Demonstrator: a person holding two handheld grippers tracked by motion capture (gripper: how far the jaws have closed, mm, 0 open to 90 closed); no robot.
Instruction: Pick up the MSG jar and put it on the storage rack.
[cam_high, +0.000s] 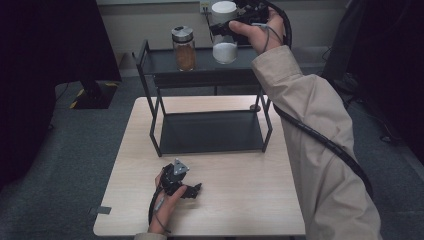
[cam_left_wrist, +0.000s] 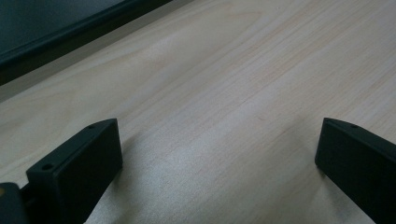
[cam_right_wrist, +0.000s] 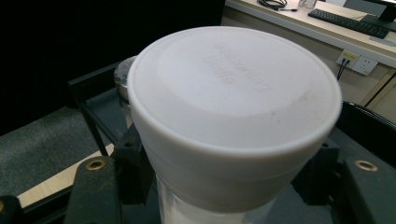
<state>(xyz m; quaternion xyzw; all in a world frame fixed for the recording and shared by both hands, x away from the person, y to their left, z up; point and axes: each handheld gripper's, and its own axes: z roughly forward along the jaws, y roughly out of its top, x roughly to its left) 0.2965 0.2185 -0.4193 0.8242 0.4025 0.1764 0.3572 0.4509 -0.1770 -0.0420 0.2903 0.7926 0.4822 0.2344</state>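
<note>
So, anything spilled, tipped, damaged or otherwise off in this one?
Nothing stands out. The right gripper grips the white-lidded jar upright at the rack's top shelf, the brown jar stands upright beside it, and the left gripper rests open on the table. No spills show.

White-lidded jar (cam_high: 224, 35); upright over shelf (cam_high: 165, 62)
</note>
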